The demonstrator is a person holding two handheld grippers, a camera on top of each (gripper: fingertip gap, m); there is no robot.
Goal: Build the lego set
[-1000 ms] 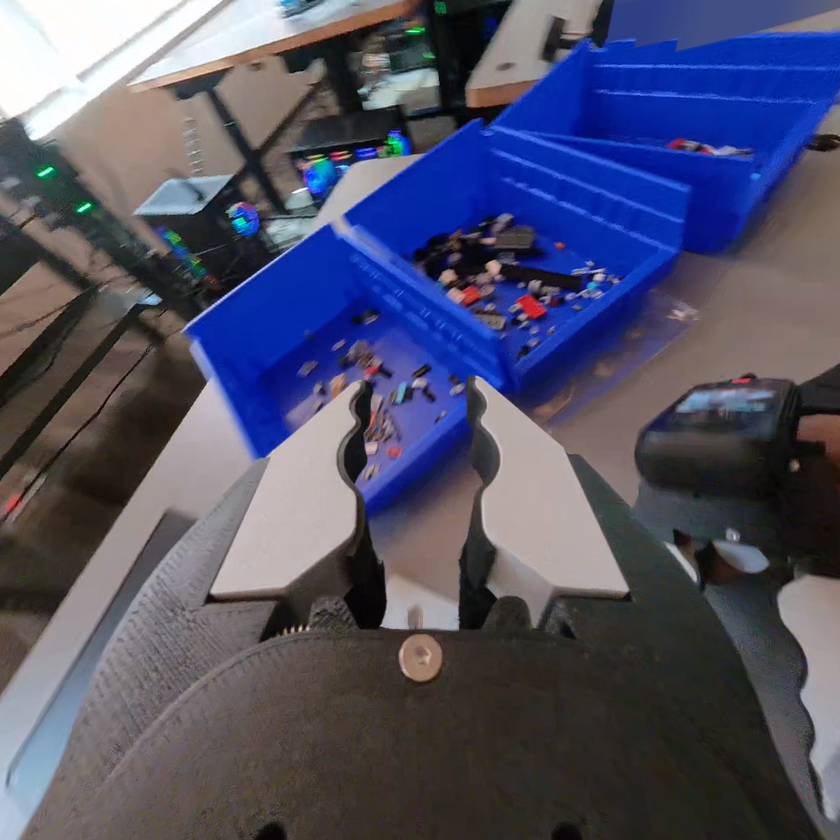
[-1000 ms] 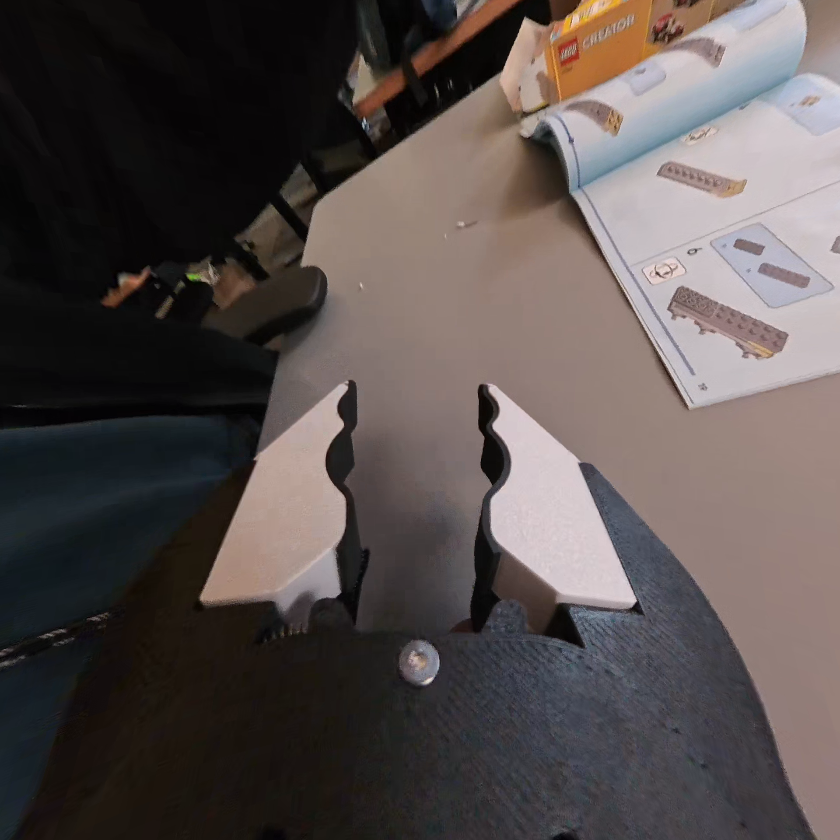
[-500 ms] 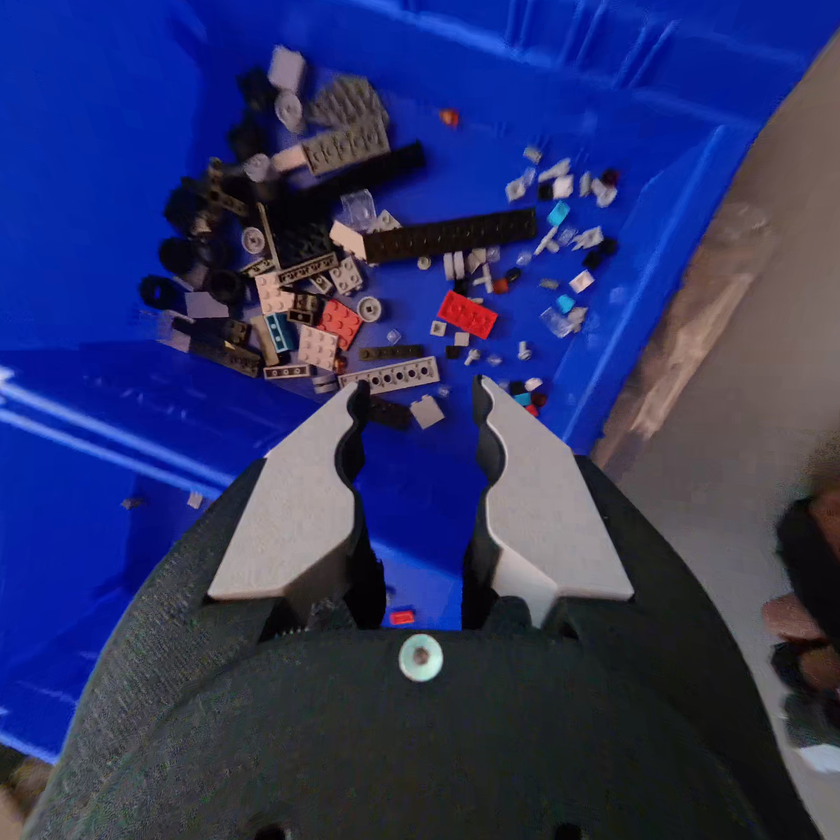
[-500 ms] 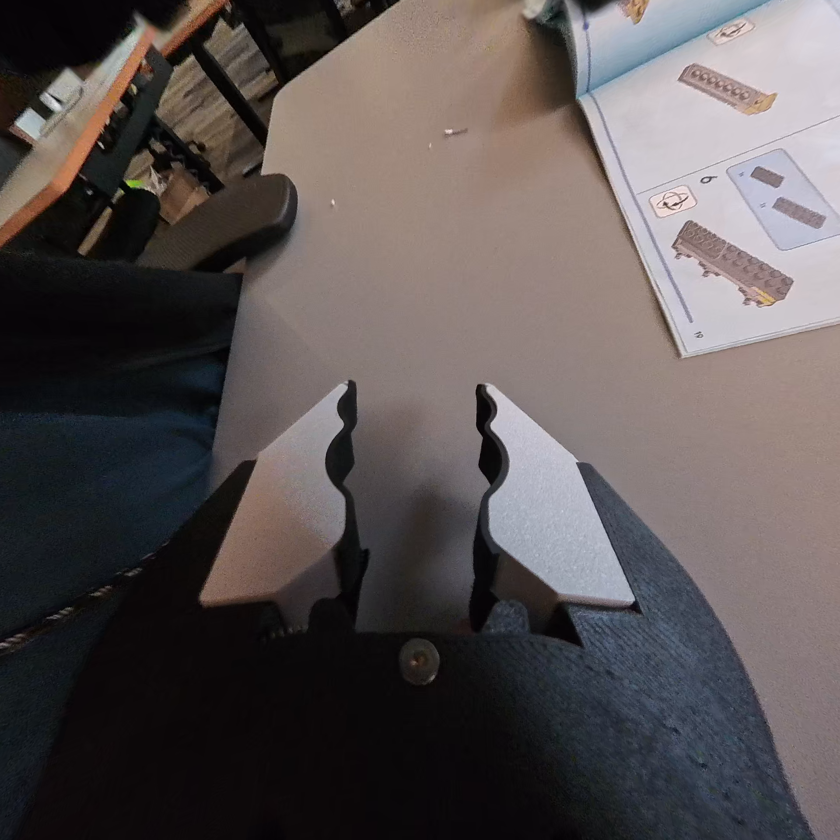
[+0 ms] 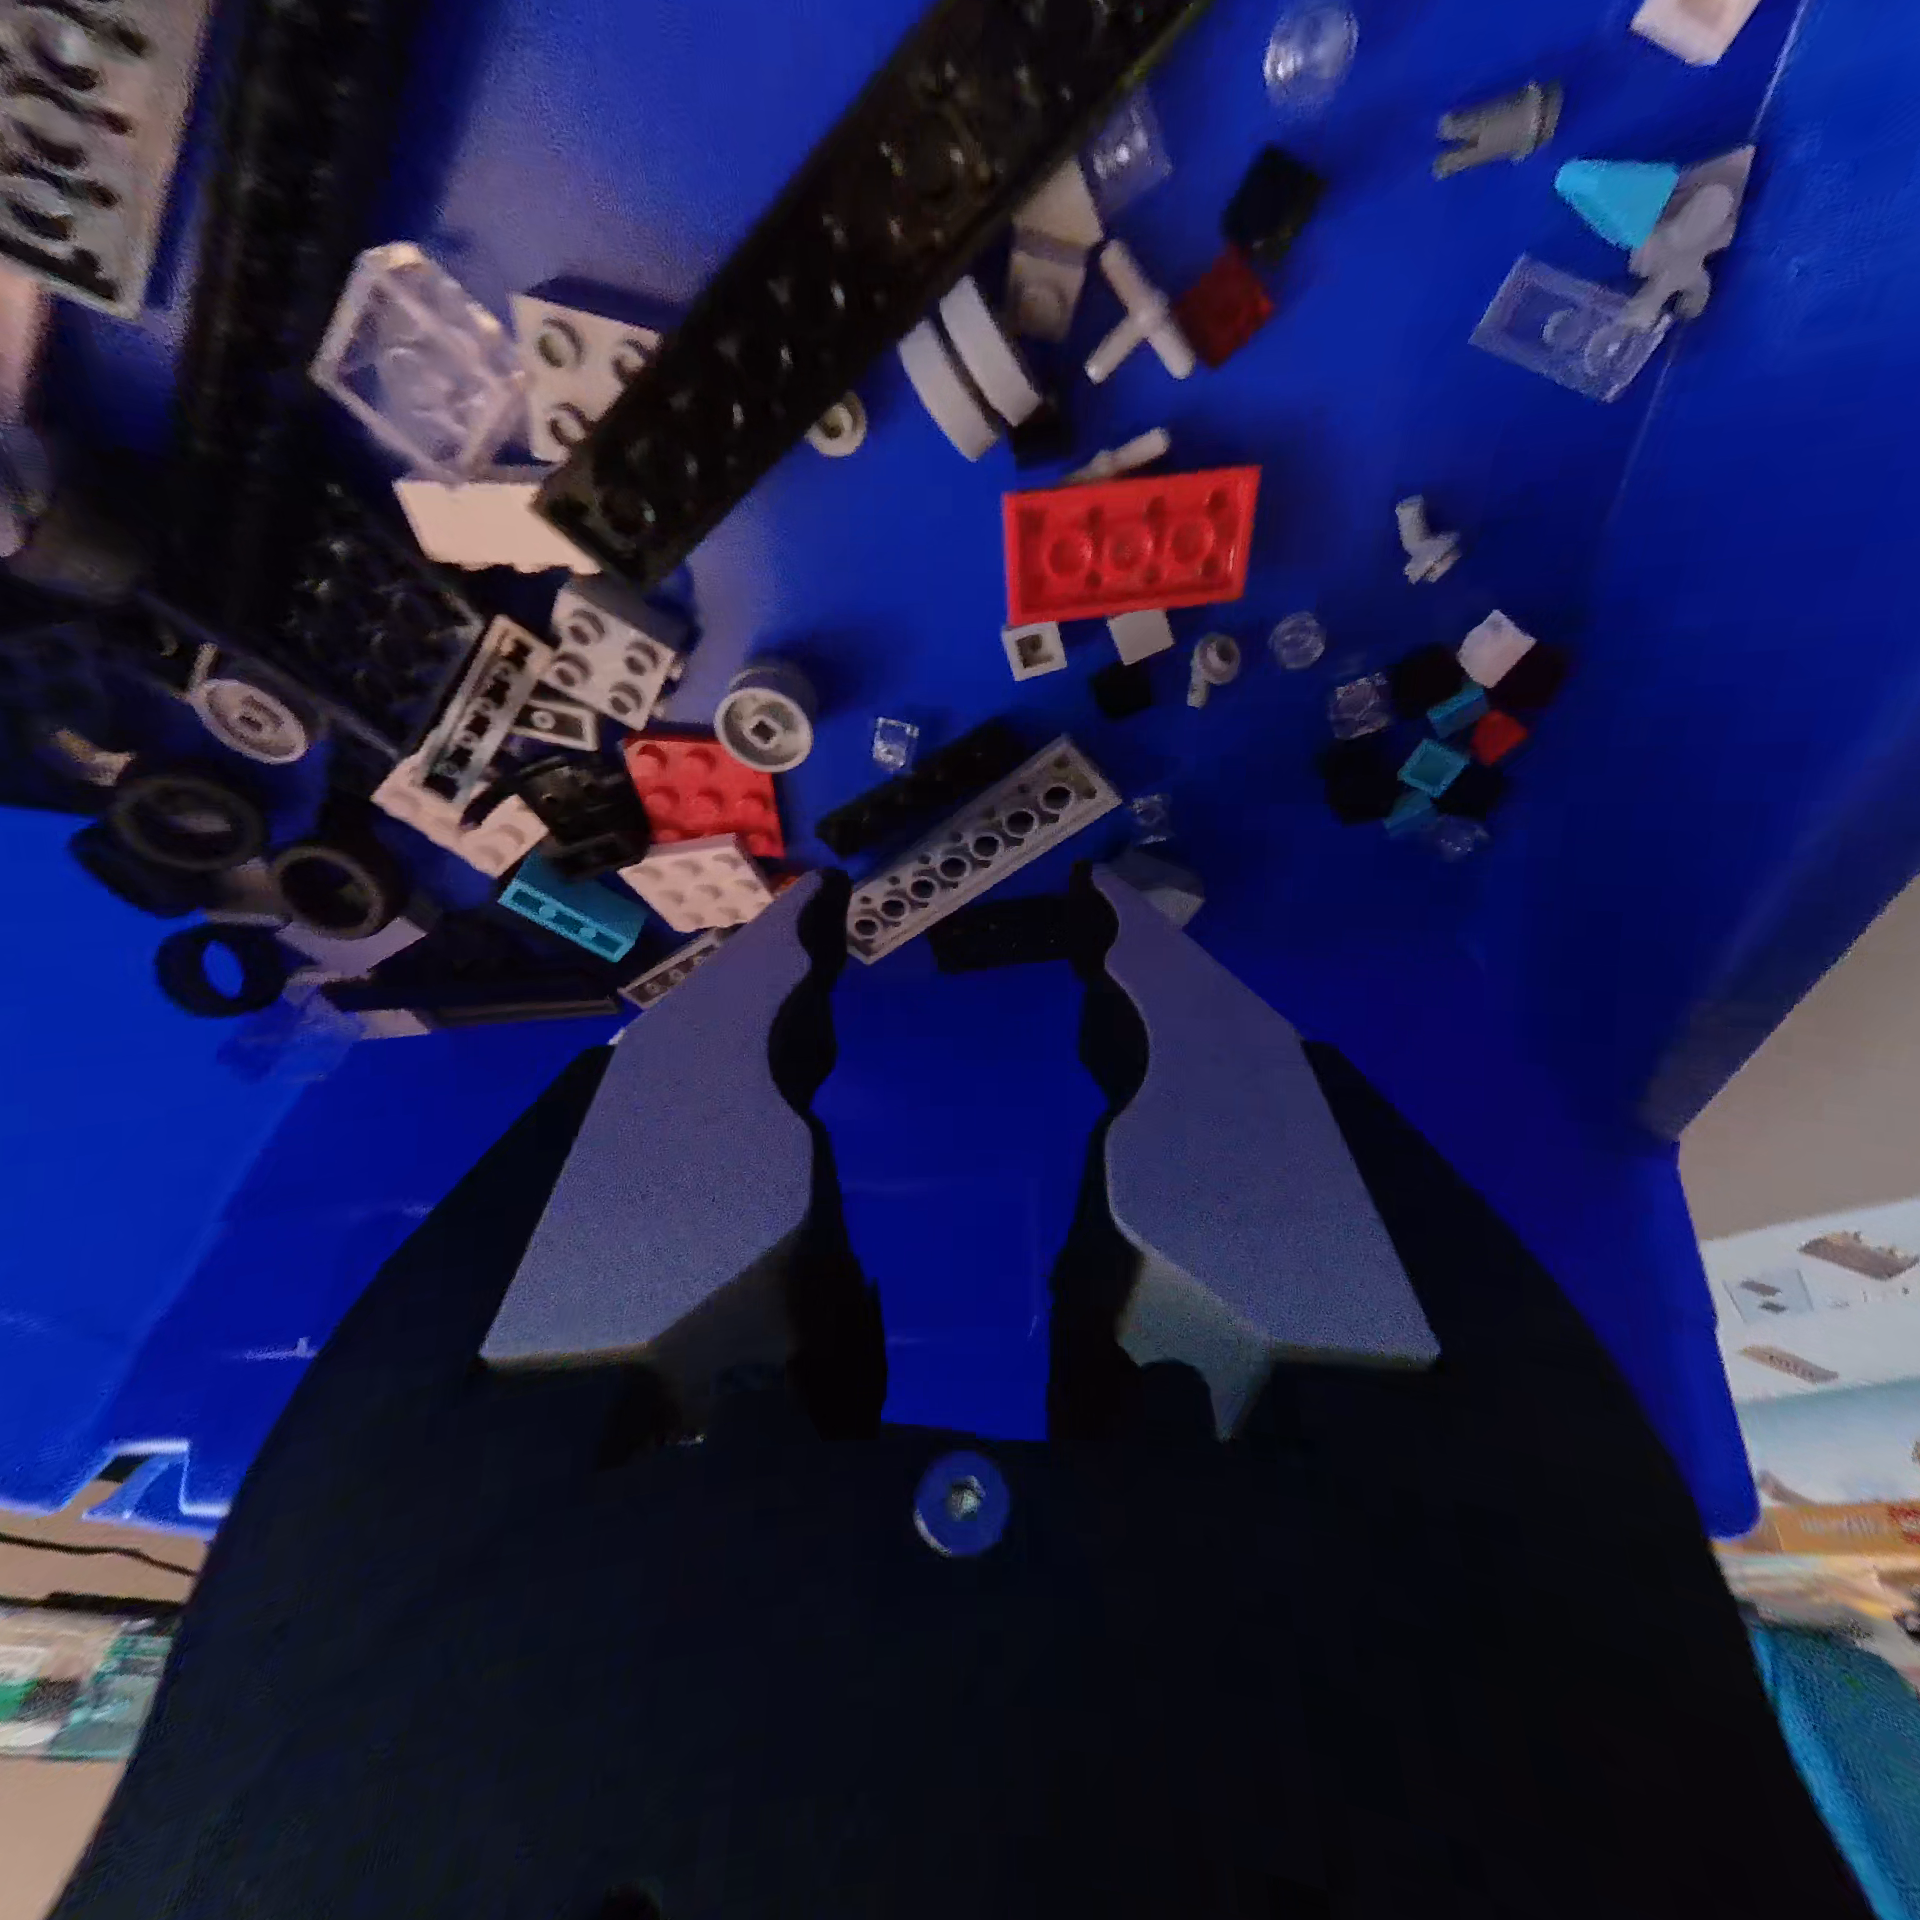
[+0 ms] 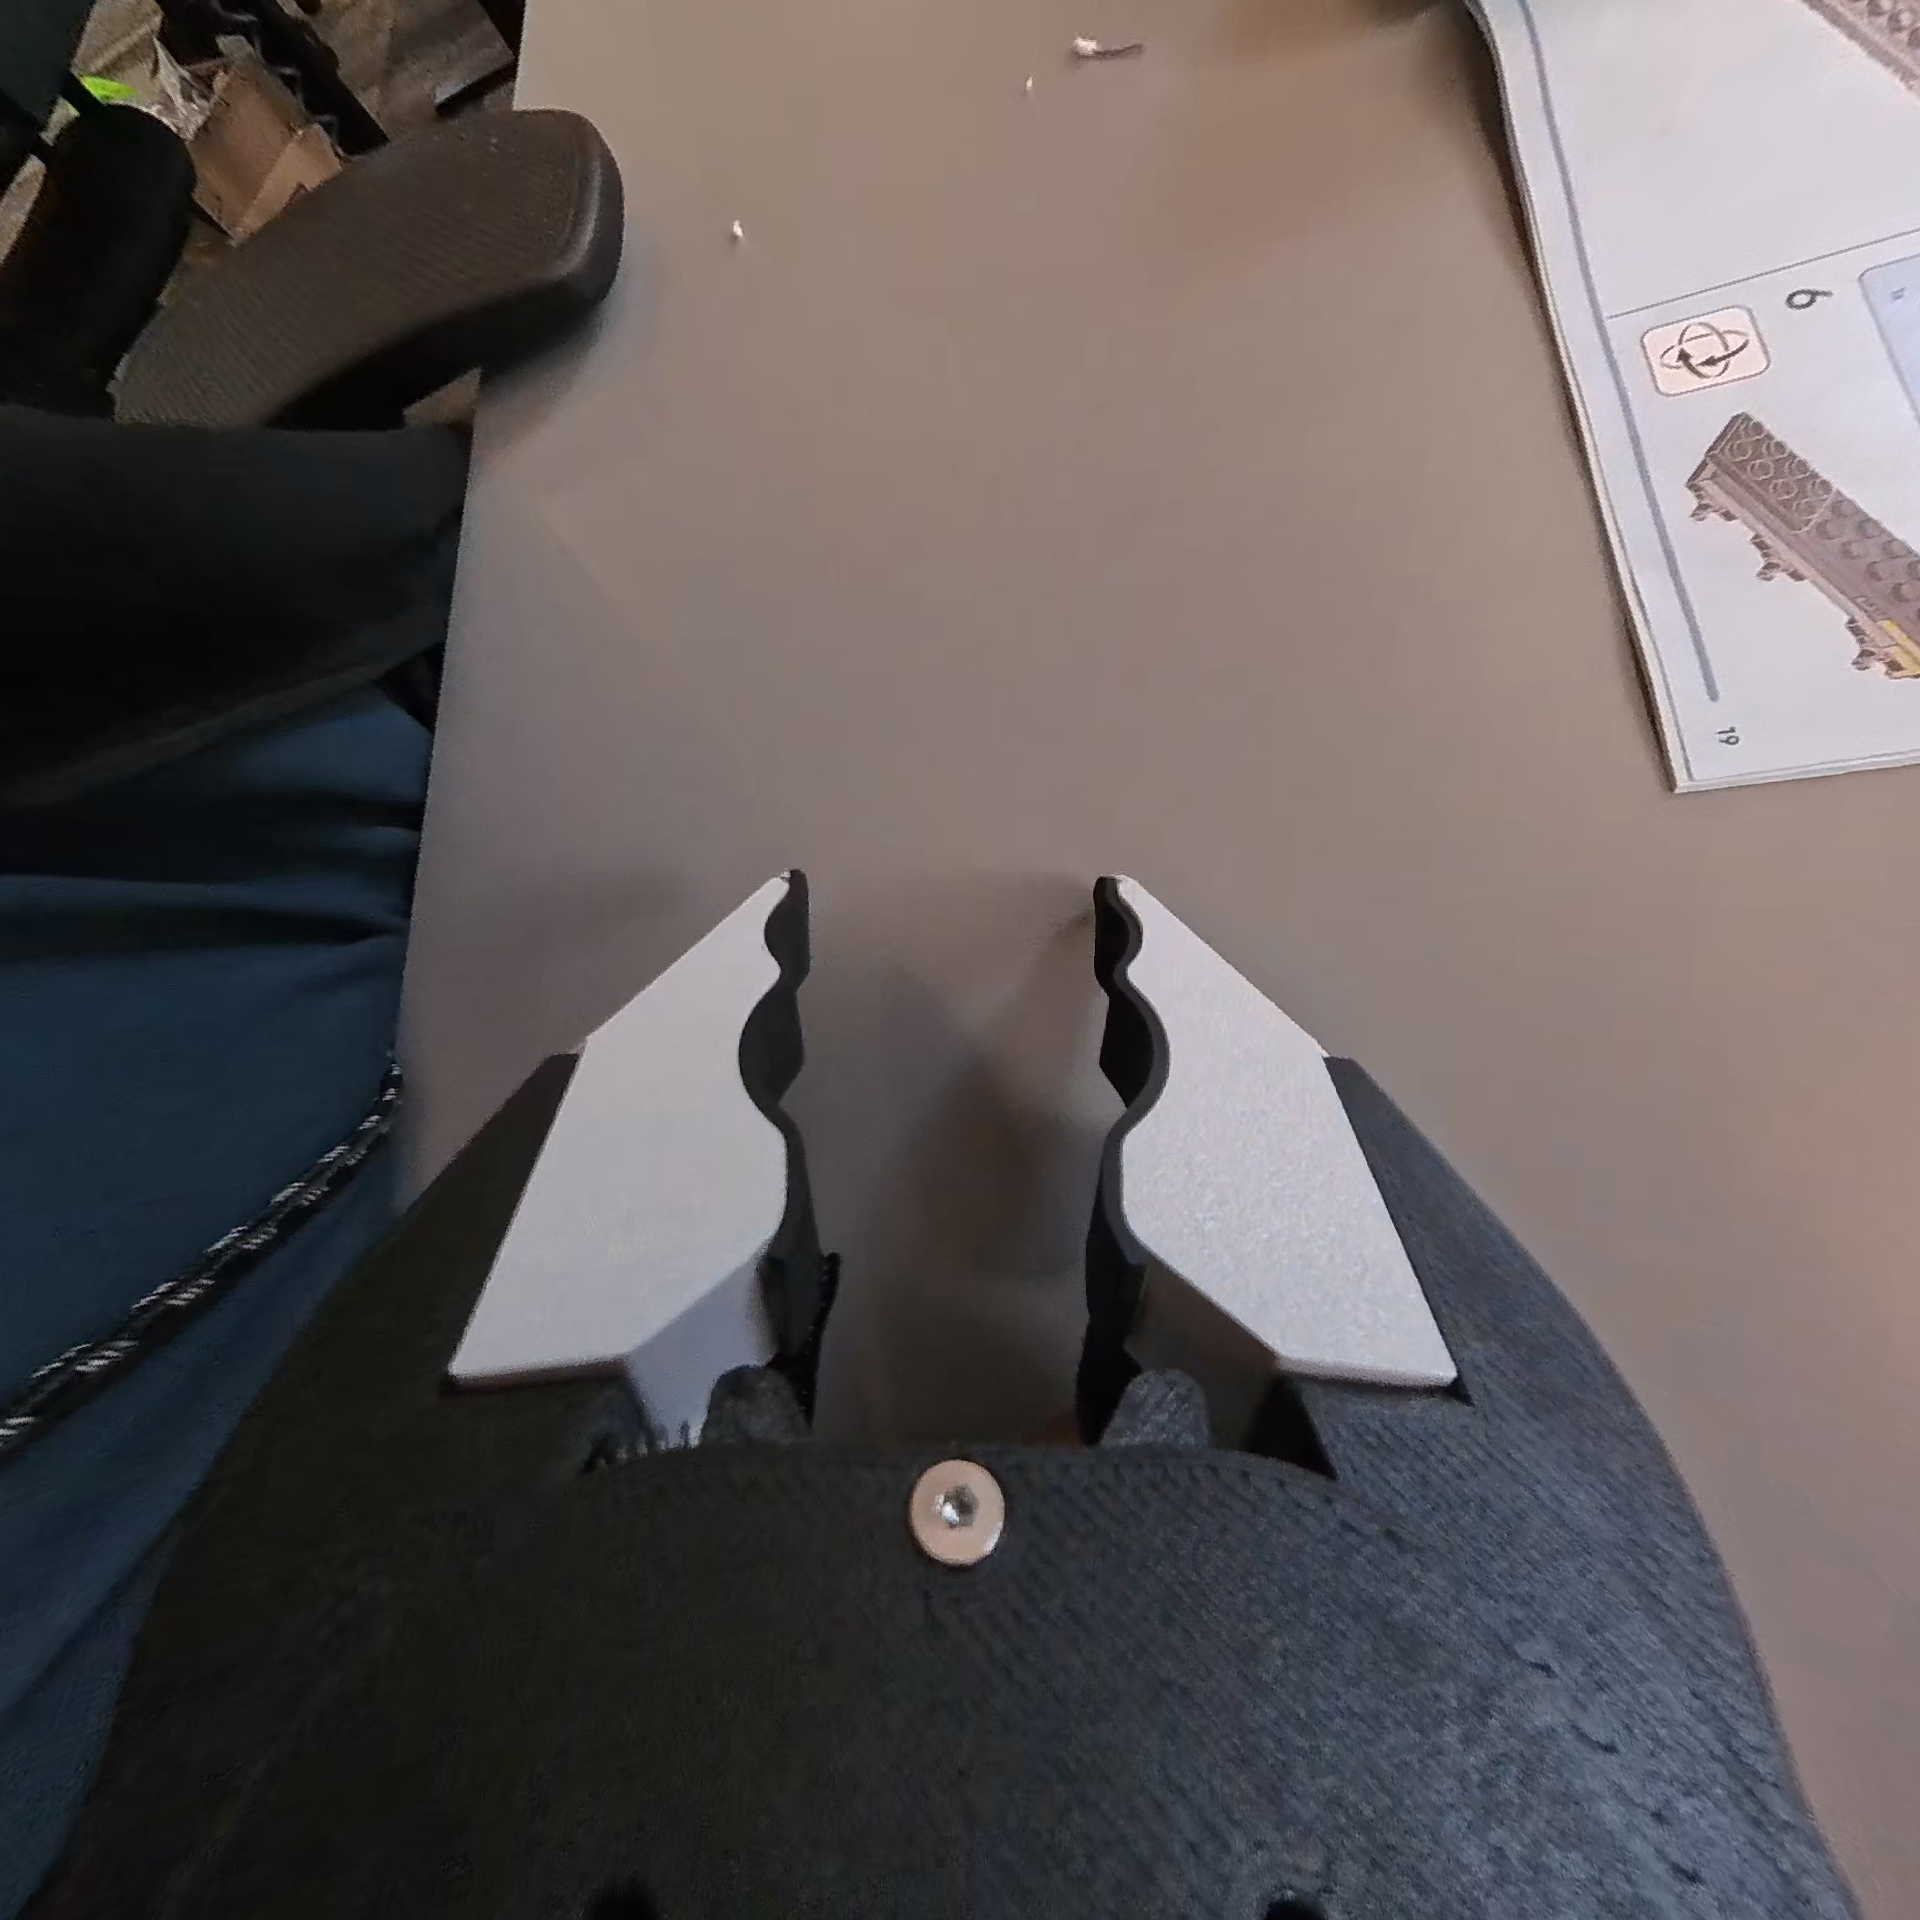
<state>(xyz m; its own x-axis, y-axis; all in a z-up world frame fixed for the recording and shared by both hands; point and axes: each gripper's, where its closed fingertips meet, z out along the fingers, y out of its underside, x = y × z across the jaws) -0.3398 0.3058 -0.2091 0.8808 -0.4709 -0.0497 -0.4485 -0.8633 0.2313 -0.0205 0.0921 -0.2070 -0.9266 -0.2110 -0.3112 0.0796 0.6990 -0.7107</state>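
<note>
Your left hand-held gripper (image 5: 951,899) hangs wide and empty inside the blue bin (image 5: 1558,1039), tips just short of the grey holed beam (image 5: 982,847) among loose bricks. It looks light, stiff and slick; pinch it across its long sides. Half a second ago you were higher above the pile. Your right hand-held gripper (image 6: 951,894) stays wide over the bare table (image 6: 1039,520).
</note>
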